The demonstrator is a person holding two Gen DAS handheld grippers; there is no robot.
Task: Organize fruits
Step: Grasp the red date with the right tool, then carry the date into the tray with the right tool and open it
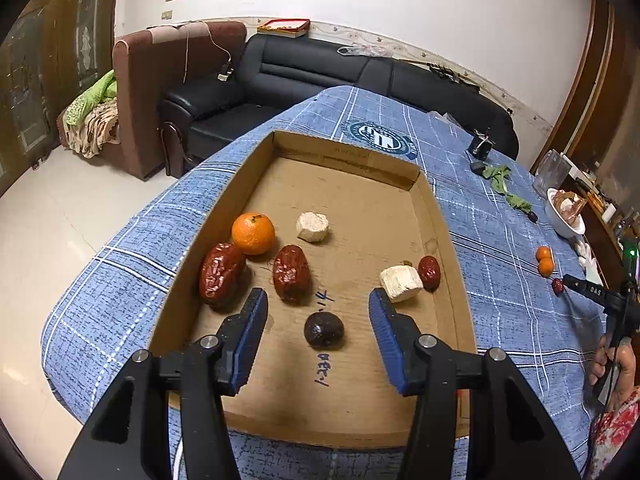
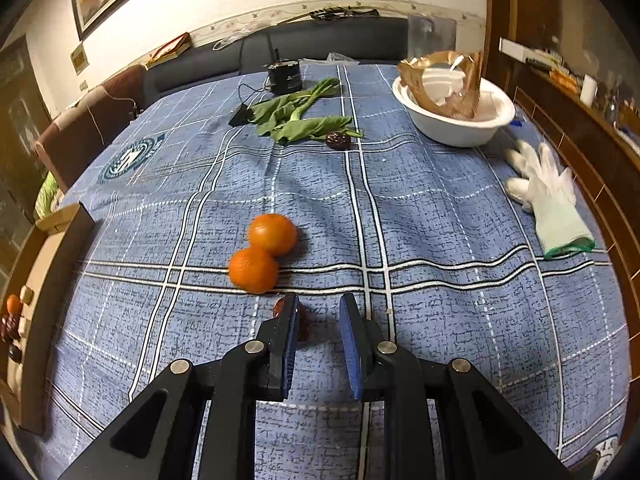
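My left tongs (image 1: 318,300) stood wide and empty over the near end of the box (image 1: 438,216) on the desk (image 1: 500,240). Between the tips, at 6 o'clock in the box, lay a dark fruit (image 1: 323,329). Just past it sat a date (image 1: 291,273) at 10 o'clock, with a second date (image 1: 221,273) touching the orange (image 1: 253,233) further left. At 2 o'clock a pale chunk (image 1: 400,283) touched a small date (image 1: 429,272); another chunk (image 1: 312,227) lay beyond, at 12.

My right tongs (image 2: 319,306) were narrow and empty, low over the cloth. A red date (image 2: 304,322) lay against the inside of the left finger (image 2: 289,332). At 11 o'clock two oranges (image 2: 262,254) touched each other. A glove (image 2: 550,196) lay at 2 o'clock. Farther off were greens (image 2: 298,118) with a dark date (image 2: 338,140) beside them, and a white bowl (image 2: 452,126) at 1 o'clock.
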